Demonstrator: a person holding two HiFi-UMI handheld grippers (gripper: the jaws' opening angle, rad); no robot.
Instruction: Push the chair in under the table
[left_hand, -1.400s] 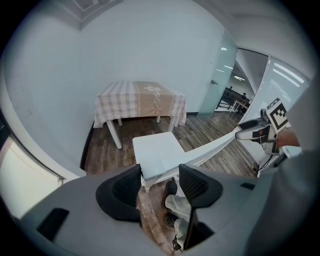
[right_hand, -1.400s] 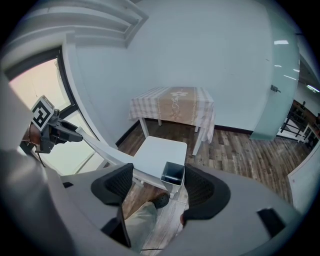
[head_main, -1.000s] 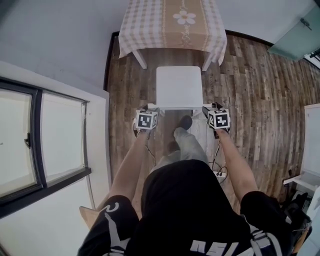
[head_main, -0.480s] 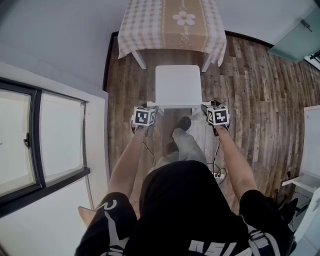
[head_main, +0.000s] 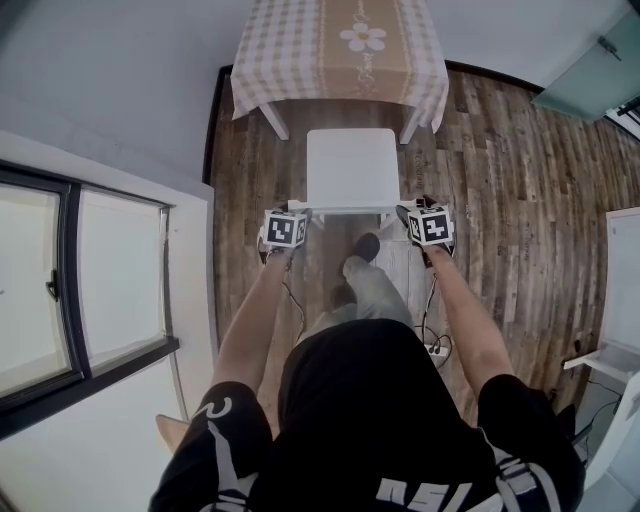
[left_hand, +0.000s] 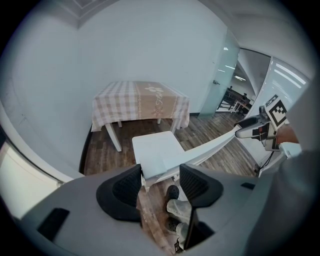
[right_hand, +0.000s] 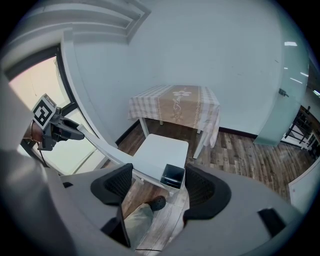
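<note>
In the head view, the white chair (head_main: 352, 168) stands on the wooden floor (head_main: 500, 200) directly in front of the table (head_main: 340, 50), which carries a checked cloth with a flower on the tabletop. The far edge of the seat lies between the two near table legs, just at the hanging edge of the cloth, so the seat is not under the table. The left gripper (head_main: 296, 213) is at the left end of the chair's back rail (head_main: 350, 211) and the right gripper (head_main: 408, 214) is at the right end. The person's shoe (head_main: 368, 245) is on the floor behind the chair, between the two arms. In the left gripper view, the fingers (left_hand: 127, 187) stand wide apart and clamp nothing; the end of the rail shows in the gap, and the rail runs on past the inner finger toward the other gripper. In the right gripper view, its fingers (right_hand: 202, 190) are also wide apart, and the hollow end of the rail sits between them without being squeezed.
</note>
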